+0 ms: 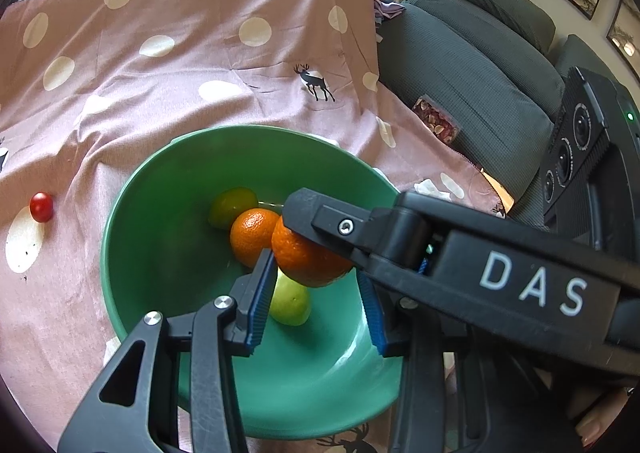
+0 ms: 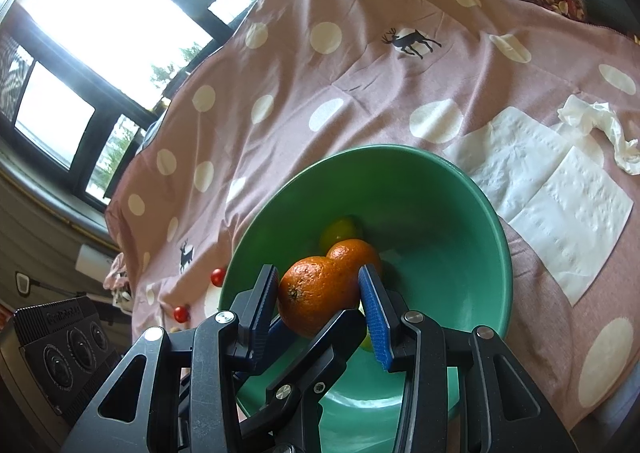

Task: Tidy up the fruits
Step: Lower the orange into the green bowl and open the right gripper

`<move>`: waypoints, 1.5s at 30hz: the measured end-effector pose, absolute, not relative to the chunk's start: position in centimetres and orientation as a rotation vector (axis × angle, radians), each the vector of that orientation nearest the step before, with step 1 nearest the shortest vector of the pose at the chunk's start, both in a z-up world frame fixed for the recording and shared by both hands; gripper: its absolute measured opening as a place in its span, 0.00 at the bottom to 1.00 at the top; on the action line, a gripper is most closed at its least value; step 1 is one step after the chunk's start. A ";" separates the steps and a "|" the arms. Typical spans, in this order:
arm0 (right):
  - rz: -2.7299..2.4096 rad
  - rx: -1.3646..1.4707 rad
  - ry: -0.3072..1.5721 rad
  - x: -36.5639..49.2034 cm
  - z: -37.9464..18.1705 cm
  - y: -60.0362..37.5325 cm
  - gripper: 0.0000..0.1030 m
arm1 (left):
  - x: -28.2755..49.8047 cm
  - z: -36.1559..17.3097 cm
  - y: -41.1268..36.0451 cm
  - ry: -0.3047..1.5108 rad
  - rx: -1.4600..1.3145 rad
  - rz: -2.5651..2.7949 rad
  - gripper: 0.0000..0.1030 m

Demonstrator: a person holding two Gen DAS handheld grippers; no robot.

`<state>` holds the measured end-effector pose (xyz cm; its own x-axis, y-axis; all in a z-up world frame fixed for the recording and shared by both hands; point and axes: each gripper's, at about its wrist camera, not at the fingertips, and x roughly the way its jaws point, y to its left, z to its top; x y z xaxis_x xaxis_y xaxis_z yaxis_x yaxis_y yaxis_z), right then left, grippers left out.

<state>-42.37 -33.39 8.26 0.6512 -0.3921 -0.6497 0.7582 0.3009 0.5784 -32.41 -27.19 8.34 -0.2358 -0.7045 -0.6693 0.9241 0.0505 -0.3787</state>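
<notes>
A green bowl (image 1: 160,213) (image 2: 460,221) stands on the pink dotted cloth. Both grippers meet over it on one orange (image 1: 308,257) (image 2: 316,293). The blue pads of my left gripper (image 1: 315,269) press its two sides. My right gripper (image 2: 319,277) is shut on the same orange, and one of its black fingers (image 1: 320,221) lies over the top. In the bowl lie a second orange (image 1: 252,235), a dark green citrus (image 1: 234,207) and a yellow-green fruit (image 1: 290,305). A cherry tomato (image 1: 41,207) rests on the cloth to the left.
Two cherry tomatoes (image 2: 218,277) (image 2: 181,313) lie left of the bowl. Flat paper napkins (image 2: 560,205) and a crumpled tissue (image 2: 600,129) lie to its right. A grey sofa (image 1: 480,73) with a snack packet (image 1: 436,121) borders the cloth. Windows stand behind.
</notes>
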 end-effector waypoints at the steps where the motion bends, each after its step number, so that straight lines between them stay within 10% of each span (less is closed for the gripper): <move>1: -0.795 0.999 0.428 -42.4 8.3 -33.4 0.43 | -32.4 8.3 -27.2 0.933 0.315 -1.565 0.39; 45: -0.816 0.988 0.475 -41.4 7.6 -32.6 0.43 | -31.4 8.5 -26.2 0.928 0.333 -1.510 0.40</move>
<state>-41.38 -32.64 7.62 0.6193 -0.3847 -0.6844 0.7851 0.2987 0.5425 -31.41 -26.18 8.51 -0.1885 -0.6978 -0.6910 0.9317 0.0953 -0.3504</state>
